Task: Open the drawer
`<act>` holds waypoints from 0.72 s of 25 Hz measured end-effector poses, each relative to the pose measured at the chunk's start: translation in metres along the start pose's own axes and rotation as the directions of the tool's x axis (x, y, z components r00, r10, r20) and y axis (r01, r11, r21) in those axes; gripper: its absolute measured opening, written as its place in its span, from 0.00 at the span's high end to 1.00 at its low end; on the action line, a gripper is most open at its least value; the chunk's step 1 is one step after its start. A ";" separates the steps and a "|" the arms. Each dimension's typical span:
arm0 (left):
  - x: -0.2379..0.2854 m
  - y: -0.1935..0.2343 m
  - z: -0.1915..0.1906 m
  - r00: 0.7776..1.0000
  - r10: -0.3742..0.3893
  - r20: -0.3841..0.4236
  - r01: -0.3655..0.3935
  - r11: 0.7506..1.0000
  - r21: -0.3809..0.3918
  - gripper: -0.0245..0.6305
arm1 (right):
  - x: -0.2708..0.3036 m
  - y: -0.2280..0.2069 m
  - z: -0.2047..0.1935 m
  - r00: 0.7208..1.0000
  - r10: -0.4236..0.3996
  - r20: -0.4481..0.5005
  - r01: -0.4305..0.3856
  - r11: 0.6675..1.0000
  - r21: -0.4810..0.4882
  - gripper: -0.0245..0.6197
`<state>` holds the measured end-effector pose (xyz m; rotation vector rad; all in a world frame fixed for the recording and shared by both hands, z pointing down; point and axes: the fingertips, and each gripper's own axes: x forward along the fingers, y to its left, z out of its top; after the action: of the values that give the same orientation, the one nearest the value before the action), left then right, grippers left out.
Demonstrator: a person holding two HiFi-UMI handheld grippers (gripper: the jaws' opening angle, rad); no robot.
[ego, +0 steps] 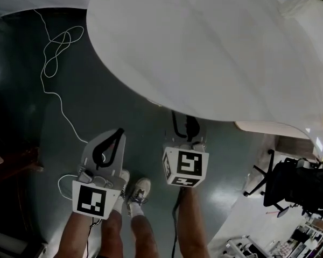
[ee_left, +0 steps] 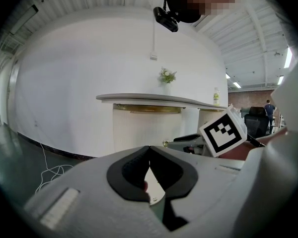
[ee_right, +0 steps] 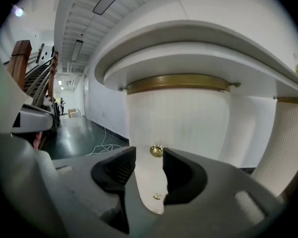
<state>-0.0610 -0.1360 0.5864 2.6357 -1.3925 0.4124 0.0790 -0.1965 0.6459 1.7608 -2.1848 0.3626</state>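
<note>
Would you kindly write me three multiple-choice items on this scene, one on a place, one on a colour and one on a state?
1. In the right gripper view, where is the knob?
A. Far to the left of both jaws.
B. Just beyond the gap between the right gripper's jaws.
C. Clamped between shut jaws.

2. What colour is the cable on the floor?
A. Red.
B. Black.
C. White.

3. How do the left gripper's jaws stand?
A. Together.
B. Wide apart.
C. Closed on the knob.

Key: 1 B, the brass knob shows at the jaw tips, in line with the gap. 2 C, it loops white over the dark floor. 3 A, the tips meet in the left gripper view.
</note>
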 end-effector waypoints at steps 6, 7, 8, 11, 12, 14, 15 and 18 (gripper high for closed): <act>-0.002 0.014 -0.002 1.000 0.017 0.001 -0.017 1.000 -0.011 0.95 | 0.027 -0.005 -0.004 0.998 -0.046 -0.031 0.046 0.999 0.008 0.67; -0.003 0.016 -0.003 1.000 0.018 -0.003 -0.018 1.000 -0.012 0.95 | 0.029 -0.006 -0.003 0.998 -0.051 -0.033 0.051 0.999 0.011 0.67; -0.004 0.018 -0.004 1.000 0.019 -0.006 -0.019 1.000 -0.013 0.95 | 0.031 -0.006 -0.002 0.998 -0.053 -0.033 0.054 0.998 0.013 0.67; -0.004 0.020 -0.005 1.000 0.022 -0.011 -0.022 1.000 -0.015 0.95 | 0.033 -0.005 0.000 0.998 -0.049 -0.034 0.050 0.999 0.008 0.67; -0.004 0.020 -0.005 1.000 0.023 -0.011 -0.023 1.000 -0.016 0.95 | 0.033 -0.004 -0.001 0.998 -0.047 -0.036 0.047 0.999 0.005 0.67; -0.004 0.021 -0.006 1.000 0.023 -0.008 -0.023 1.000 -0.019 0.95 | 0.035 -0.003 -0.003 0.998 -0.054 -0.045 0.054 0.999 0.001 0.68; -0.004 0.021 -0.006 1.000 0.021 -0.006 -0.022 1.000 -0.019 0.95 | 0.036 -0.004 -0.004 0.997 -0.064 -0.050 0.064 0.998 0.000 0.68; -0.005 0.022 -0.006 1.000 0.019 -0.007 -0.019 1.000 -0.019 0.95 | 0.037 -0.009 -0.005 0.993 -0.097 -0.064 0.097 0.995 -0.005 0.79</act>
<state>-0.0825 -0.1431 0.5900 2.6047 -1.4135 0.4082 0.0808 -0.2294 0.6645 1.8202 -2.0468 0.3880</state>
